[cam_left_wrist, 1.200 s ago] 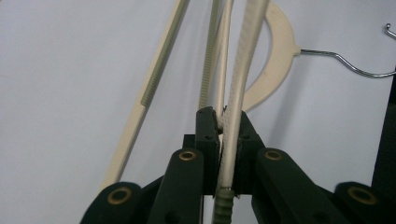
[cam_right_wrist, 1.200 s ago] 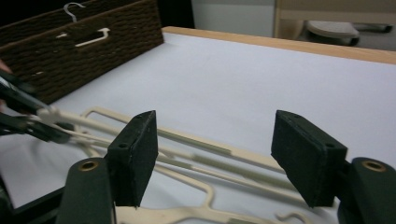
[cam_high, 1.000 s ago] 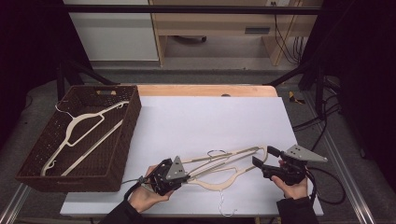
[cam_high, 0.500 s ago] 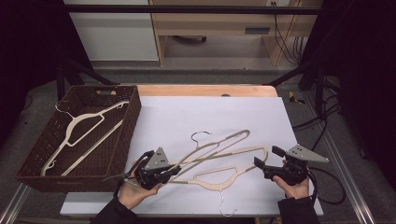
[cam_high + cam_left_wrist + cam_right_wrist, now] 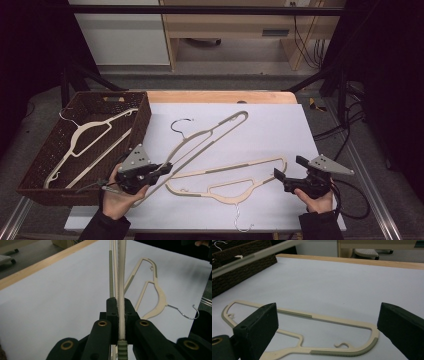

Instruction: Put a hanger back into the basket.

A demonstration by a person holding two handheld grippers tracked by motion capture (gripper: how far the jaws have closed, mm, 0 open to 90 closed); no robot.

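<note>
held hanger: a cream plastic hanger (image 5: 207,137) is clamped at one shoulder end in the left gripper (image 5: 165,168); it is lifted off the white table cover (image 5: 270,125), and its long axis runs from the jaws toward 1 o'clock in the high view, with the wire hook (image 5: 181,123) off its upper left side.
left gripper state: clenched; in the left gripper view the black jaws pinch the thin cream bar (image 5: 121,302), whose ribbed grey-green grip strip shows just below them.
basket: a dark woven basket (image 5: 142,107) sits at 10 o'clock from the left gripper, near it, with another cream hanger (image 5: 87,142) lying inside.
key relation: the basket lies to the left of the held hanger, so by my reading the next move swings the long bar over the near wall; the left hand is far nearer than the right.
lying hanger: a second hanger (image 5: 235,177) rests flat on the cover between the two hands, long axis about 8 to 2 o'clock, metal hook at 6 o'clock.
right gripper state: released; the right gripper (image 5: 280,175) has just been opening, and its jaws stand wide at that hanger's rounded end (image 5: 372,336), with nothing pressed between them.
surfaces: smooth slim plastic, ribbed anti-slip strips, thin bright wire hooks, rough wicker.
</note>
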